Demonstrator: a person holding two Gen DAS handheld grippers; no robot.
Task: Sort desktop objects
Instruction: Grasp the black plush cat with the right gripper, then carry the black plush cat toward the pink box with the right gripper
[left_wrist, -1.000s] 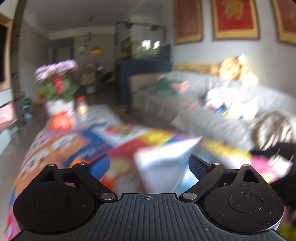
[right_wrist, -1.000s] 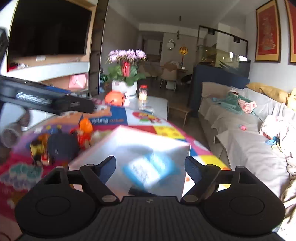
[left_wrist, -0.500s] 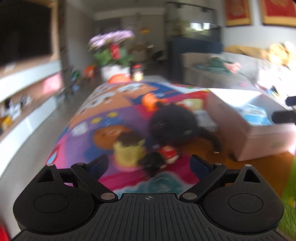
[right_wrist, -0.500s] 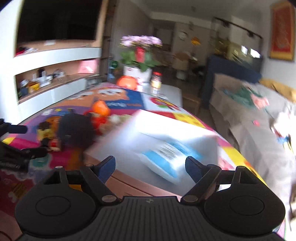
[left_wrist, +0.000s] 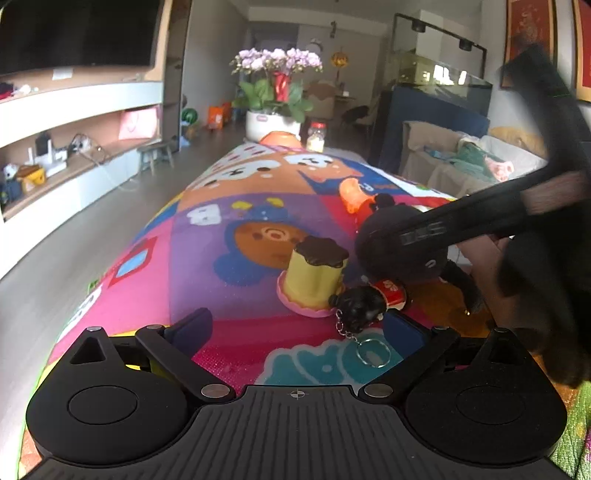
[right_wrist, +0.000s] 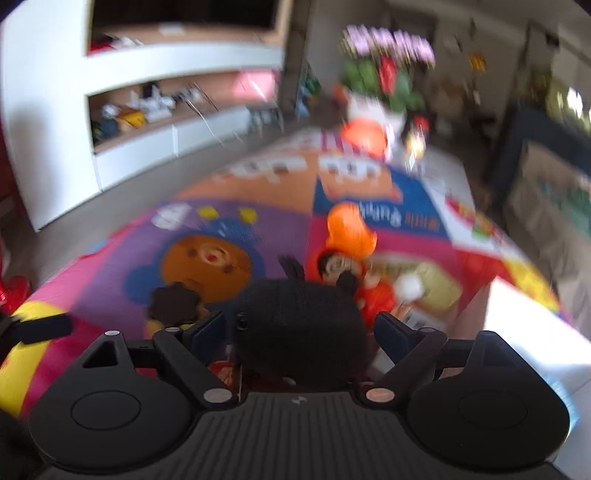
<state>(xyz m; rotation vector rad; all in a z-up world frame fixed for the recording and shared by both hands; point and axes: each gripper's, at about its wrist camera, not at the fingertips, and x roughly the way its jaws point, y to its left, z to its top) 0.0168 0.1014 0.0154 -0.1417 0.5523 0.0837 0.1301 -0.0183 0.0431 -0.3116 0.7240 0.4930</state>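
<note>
On the colourful play mat (left_wrist: 207, 258) stands a yellow pudding toy (left_wrist: 314, 277) with a brown top. To its right are a small black doll keychain (left_wrist: 365, 302) and a round black plush (left_wrist: 391, 254). An orange-haired doll (left_wrist: 354, 195) lies farther back. My left gripper (left_wrist: 295, 328) hovers low before the pudding and keychain, jaws opening, nothing between them. My right gripper (right_wrist: 299, 326) straddles the black plush (right_wrist: 299, 321), jaws opening, pads beside it and not pressing. One of its fingers (left_wrist: 461, 221) crosses over the plush in the left wrist view.
A white box (right_wrist: 535, 325) stands on the mat to the right. At the far end are a flower pot (left_wrist: 273, 122), a jar (left_wrist: 317, 136) and an orange ball (left_wrist: 279, 138). Shelves (left_wrist: 74, 147) run along the left, a sofa (left_wrist: 461, 162) along the right.
The left view swung from the sofa side onto the toys and dropped lower. The right gripper moved left from over the white box to the black plush. Both jaws widened slightly.
</note>
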